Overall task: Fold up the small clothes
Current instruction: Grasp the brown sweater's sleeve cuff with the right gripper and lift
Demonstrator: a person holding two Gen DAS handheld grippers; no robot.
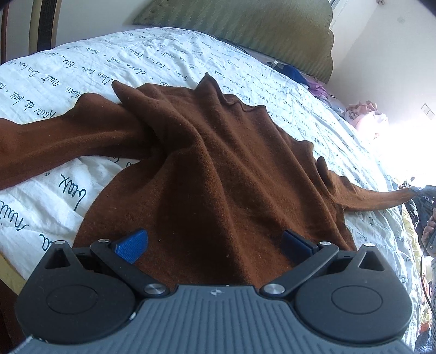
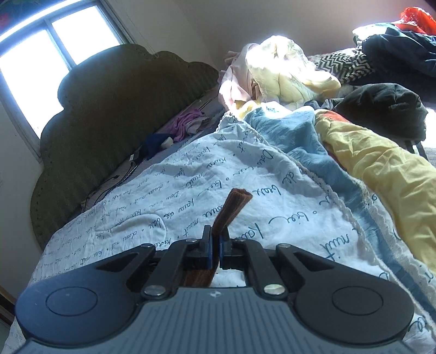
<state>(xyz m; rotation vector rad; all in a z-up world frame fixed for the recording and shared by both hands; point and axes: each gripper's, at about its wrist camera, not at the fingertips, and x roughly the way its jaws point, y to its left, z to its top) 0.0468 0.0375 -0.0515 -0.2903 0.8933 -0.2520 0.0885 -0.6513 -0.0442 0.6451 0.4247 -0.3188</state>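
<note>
A brown long-sleeved garment lies crumpled on the white quilt with dark script. One sleeve stretches off to the left. In the left wrist view my left gripper hovers over the garment's near edge with its blue pads wide apart and nothing pinched. The other sleeve is pulled out to the right and lifted, its tip held in my right gripper. In the right wrist view my right gripper is shut on that brown sleeve end, which sticks up past the fingers.
A green scalloped headboard stands at the bed's far end under a window. Loose clothes are piled on the right: cream, yellow, black and blue. A wooden chair stands beyond the bed.
</note>
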